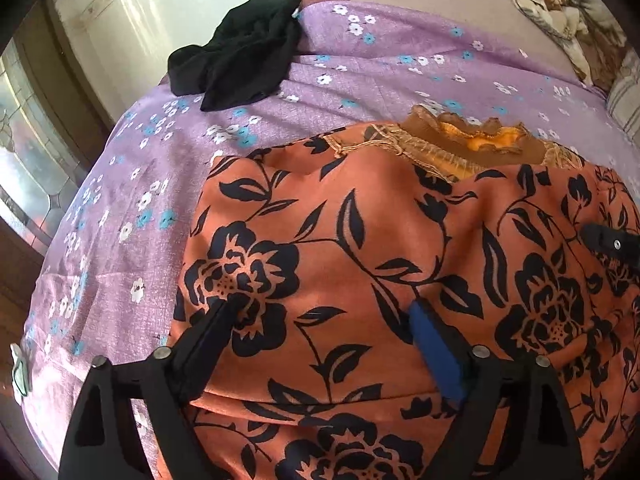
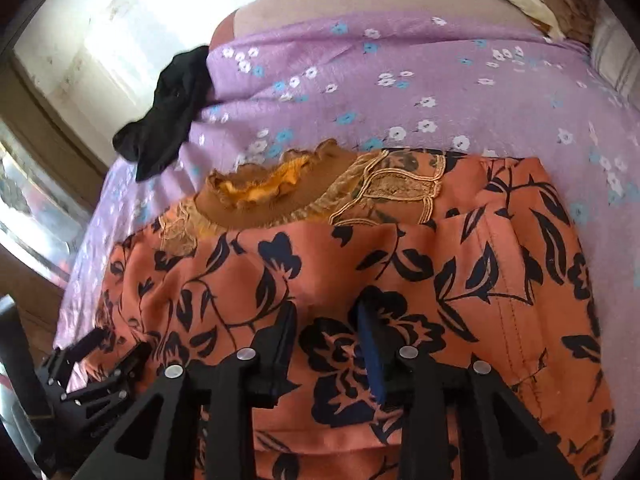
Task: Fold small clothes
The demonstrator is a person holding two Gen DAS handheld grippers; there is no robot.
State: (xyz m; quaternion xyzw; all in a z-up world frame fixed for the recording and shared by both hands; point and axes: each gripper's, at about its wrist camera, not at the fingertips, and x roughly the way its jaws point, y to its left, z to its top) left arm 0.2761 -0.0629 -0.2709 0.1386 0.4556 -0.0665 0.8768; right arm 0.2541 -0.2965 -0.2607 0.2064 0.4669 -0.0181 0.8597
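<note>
An orange garment with a black flower print (image 1: 360, 240) lies on the purple flowered bedsheet (image 1: 360, 52), its brown lace neckline (image 1: 472, 144) at the far side. It also shows in the right wrist view (image 2: 360, 264). My left gripper (image 1: 324, 312) is open, its fingers spread wide and resting on the cloth. My right gripper (image 2: 326, 320) is open with a narrower gap, its fingers over the cloth. The right gripper's tip shows at the left view's right edge (image 1: 612, 244), and the left gripper shows at the lower left of the right view (image 2: 92, 372).
A crumpled black garment (image 1: 240, 52) lies at the far left edge of the bed, also in the right wrist view (image 2: 168, 116). A patterned pillow (image 1: 560, 12) sits at the far right. A wall and a window are on the left.
</note>
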